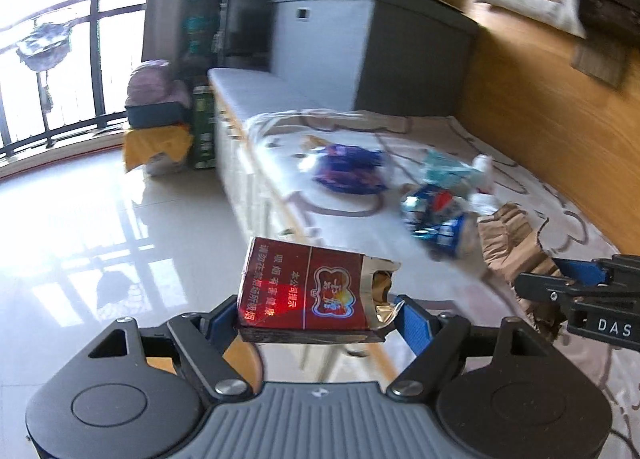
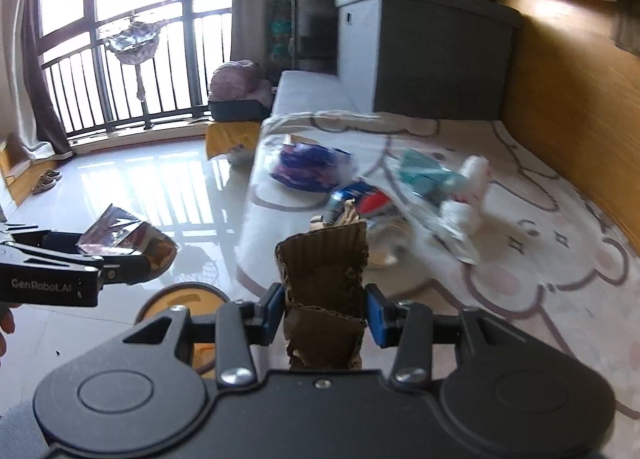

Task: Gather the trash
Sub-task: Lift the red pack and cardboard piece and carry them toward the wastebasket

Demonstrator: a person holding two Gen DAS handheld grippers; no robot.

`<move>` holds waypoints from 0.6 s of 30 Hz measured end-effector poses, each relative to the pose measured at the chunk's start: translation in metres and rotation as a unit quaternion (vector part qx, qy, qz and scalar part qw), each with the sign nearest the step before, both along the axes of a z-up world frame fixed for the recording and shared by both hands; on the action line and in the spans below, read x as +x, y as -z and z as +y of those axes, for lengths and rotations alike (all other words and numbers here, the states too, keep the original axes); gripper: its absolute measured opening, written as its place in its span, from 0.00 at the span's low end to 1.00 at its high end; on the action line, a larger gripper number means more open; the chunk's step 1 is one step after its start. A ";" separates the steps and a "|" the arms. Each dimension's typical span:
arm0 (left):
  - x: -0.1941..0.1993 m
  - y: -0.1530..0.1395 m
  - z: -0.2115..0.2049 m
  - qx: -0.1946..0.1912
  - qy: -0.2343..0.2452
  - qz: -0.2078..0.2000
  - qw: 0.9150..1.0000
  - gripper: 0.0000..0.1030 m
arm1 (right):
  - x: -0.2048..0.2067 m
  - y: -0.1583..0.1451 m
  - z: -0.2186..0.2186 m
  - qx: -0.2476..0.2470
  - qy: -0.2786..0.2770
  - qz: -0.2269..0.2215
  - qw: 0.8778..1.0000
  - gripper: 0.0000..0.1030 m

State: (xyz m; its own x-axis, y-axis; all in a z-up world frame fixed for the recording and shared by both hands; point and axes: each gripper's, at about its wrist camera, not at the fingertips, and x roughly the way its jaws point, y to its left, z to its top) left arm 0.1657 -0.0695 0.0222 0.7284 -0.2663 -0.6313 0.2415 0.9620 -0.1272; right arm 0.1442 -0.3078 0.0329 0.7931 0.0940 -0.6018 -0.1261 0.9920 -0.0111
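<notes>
The red cigarette pack (image 1: 312,291), light, thin-walled and torn open at one end, is sitting clamped end to end in the left gripper (image 1: 316,315), a hold likely to crush it. The right gripper (image 2: 326,311) is pinching a limp, crumpled cardboard scrap (image 2: 324,279) by its sides. More wrappers (image 1: 436,215) are lying beyond on the patterned mat (image 1: 560,211).
</notes>
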 end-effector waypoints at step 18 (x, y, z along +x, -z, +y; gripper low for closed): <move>0.011 0.030 0.117 0.004 -0.100 0.023 0.995 0.79 | 0.041 0.023 0.124 0.017 -0.057 0.004 0.998 0.43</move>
